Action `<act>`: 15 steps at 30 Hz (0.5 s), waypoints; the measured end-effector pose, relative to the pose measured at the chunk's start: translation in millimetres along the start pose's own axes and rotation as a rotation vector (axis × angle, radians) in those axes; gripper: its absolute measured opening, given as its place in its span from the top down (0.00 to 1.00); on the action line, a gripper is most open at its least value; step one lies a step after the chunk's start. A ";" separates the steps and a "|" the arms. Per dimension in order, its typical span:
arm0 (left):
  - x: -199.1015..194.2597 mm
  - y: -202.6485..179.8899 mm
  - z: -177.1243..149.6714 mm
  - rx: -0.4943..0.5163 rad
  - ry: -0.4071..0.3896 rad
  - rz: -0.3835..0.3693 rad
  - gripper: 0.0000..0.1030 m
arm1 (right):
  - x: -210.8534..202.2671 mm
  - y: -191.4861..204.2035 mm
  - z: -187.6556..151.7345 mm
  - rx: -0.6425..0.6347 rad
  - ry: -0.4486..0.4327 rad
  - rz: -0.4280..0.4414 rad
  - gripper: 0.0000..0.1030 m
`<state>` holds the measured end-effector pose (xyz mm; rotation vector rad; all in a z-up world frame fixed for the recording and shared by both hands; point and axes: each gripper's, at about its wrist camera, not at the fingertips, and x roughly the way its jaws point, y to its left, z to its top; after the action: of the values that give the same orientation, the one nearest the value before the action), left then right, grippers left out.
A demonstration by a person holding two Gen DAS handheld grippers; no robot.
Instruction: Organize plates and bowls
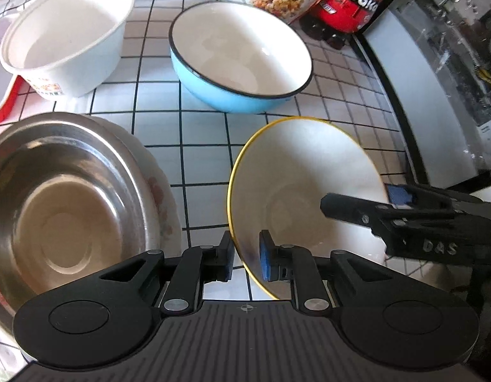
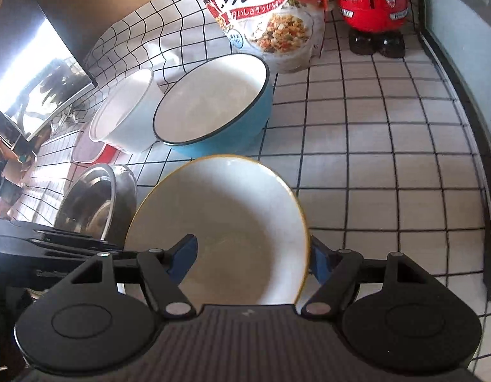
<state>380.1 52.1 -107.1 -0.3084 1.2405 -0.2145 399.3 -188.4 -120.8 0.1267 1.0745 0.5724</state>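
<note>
The yellow-rimmed bowl was pinched at its rim by the left gripper (jaws nearly shut); the right gripper straddled its opposite rim, jaws wide, the steel bowl lying at nine o'clock.

The tiled surface lies bare to the right of the yellow-rimmed bowl, giving broad passage there up to the dark edge strip. To the left, the steel bowl sits close beside it, leaving only a narrow tiled gap. Ahead, the blue bowl blocks the way, with the white tub just beside it. Behind them the cereal bag and the red bottle close off the back. The left claw and right claw crowd the yellow-rimmed bowl's near side.
</note>
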 end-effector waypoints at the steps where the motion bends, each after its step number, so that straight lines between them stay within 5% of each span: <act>1: -5.6 1.0 0.4 0.009 -0.002 -0.006 0.80 | -2.1 0.1 1.5 -0.011 -0.008 -0.013 0.28; 5: -37.6 7.2 9.2 0.002 -0.070 -0.072 0.76 | -17.9 -2.1 15.1 -0.041 -0.080 -0.065 0.23; 9: -62.9 26.0 35.1 -0.112 -0.194 -0.177 0.76 | -33.3 3.7 37.5 -0.094 -0.179 -0.119 0.17; 12: -58.8 44.2 62.3 -0.200 -0.293 -0.165 0.76 | -26.1 8.5 62.3 -0.108 -0.204 -0.181 0.16; 15: -37.7 60.9 93.8 -0.291 -0.284 -0.136 0.76 | -11.1 11.8 84.5 -0.116 -0.217 -0.206 0.13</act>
<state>456.9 132.2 -67.1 -0.6541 0.9688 -0.1011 463.4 -169.2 -66.7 -0.0233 0.8296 0.4230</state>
